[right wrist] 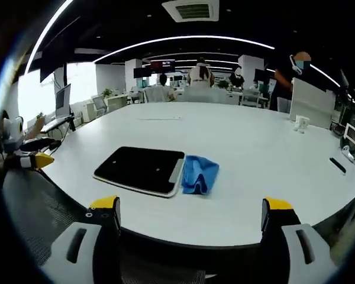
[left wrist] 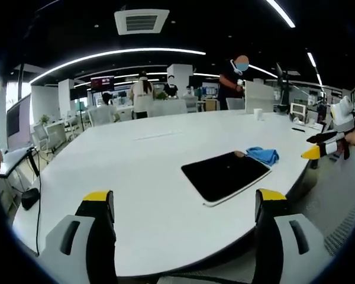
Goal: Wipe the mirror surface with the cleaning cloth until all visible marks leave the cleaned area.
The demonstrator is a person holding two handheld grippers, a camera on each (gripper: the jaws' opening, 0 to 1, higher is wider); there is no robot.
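A dark rectangular mirror (left wrist: 226,176) (right wrist: 141,169) lies flat on the big white table (left wrist: 142,177) (right wrist: 242,154), near its edge. A crumpled blue cloth (left wrist: 262,155) (right wrist: 199,174) rests on the table against one short side of the mirror. My left gripper (left wrist: 186,204) is open, its yellow-tipped jaws wide apart and held off the table edge, well short of the mirror. My right gripper (right wrist: 192,210) is also open with nothing between the jaws, just off the table edge in front of the cloth. In each view the other gripper (left wrist: 320,148) (right wrist: 35,158) shows at the side.
A white cup (left wrist: 258,113) (right wrist: 302,123) and a dark pen-like object (right wrist: 337,165) sit farther along the table. Several people stand or sit at desks in the office behind. Office chairs (left wrist: 47,136) and a monitor (right wrist: 63,99) flank the table.
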